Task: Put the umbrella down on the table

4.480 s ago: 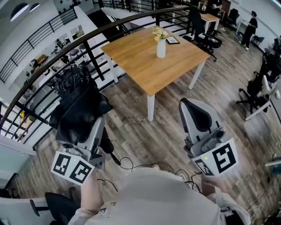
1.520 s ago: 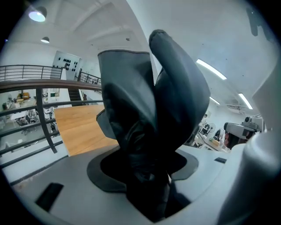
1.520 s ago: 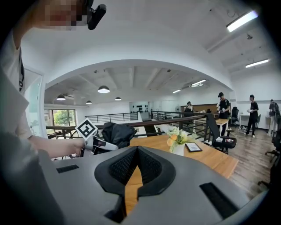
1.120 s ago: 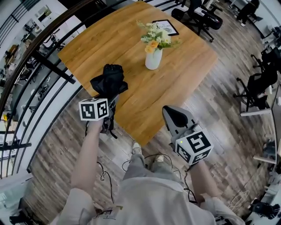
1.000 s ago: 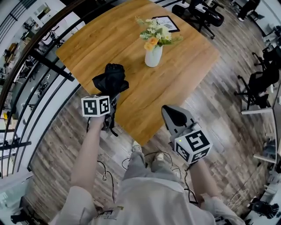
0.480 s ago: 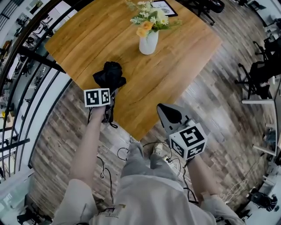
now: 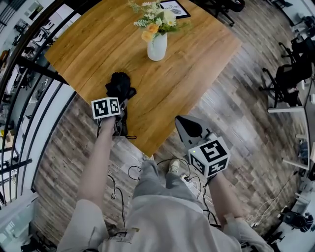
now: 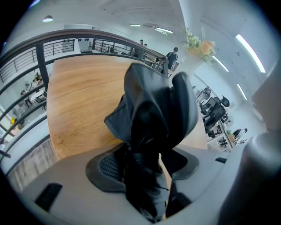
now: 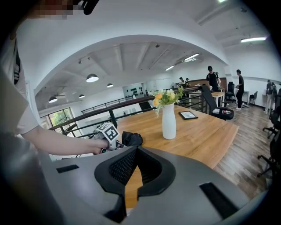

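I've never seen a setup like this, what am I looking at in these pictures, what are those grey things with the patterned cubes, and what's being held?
No robot here: a person holds a two-jaw gripper in each hand, and the cubes with square markers are part of them. The head view comes from a camera on the person's head, looking down. It shows the left gripper holding a folded black umbrella over the near edge of a wooden table; whether it touches the wood I cannot tell. The left gripper view looks along that gripper's jaws, which are closed on the umbrella's fabric. The right gripper view does the same for the right gripper: its jaws are together with nothing between them. On the table are a white vase of flowers and, farther off, a framed picture.
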The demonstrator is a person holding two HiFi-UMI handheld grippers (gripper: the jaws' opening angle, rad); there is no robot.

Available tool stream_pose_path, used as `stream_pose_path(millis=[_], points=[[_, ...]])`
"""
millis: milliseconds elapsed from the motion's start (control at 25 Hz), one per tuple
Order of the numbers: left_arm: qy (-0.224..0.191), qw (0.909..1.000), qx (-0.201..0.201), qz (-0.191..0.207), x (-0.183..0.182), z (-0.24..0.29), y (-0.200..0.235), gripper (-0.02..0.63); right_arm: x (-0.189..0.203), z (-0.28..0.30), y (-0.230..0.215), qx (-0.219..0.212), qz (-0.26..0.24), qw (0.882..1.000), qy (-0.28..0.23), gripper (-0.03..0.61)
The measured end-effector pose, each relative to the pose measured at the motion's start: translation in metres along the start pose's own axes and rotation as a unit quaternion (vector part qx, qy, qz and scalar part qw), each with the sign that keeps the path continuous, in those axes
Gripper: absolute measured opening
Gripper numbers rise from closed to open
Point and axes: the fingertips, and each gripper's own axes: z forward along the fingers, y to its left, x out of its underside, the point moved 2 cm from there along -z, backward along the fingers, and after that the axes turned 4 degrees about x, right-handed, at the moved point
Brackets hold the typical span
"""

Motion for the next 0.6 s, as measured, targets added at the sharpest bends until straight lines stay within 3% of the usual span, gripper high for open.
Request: stream_pose_path(millis=[240,360,480,600], points=[[-0.040,0.9988,-0.002,0.028,-0.027,-0.040,-0.023,0.249,-0.028,-0.025,-0.008,0.012,-0.013,0.999,-0.040,0.028],[-0.080,0.9959,0.018,0.040,-0.042,-0.073,-0.048,0.190,-0.052,-0.046,-0.009,0.019,-0.025,0.997,-0.070,0.028],[-0.127,0.9897,0.032,0.058,-0.058,-0.112,-0.079,0.134,-0.077,-0.075,-0.008,0.024,-0.033,0.994,-0.105,0.028],[-0.168,0.9795,0.045,0.101,-0.073,-0.157,-0.118,0.100,-0.103,-0.110,-0.004,0.029,-0.041,0.988,-0.148,0.029]])
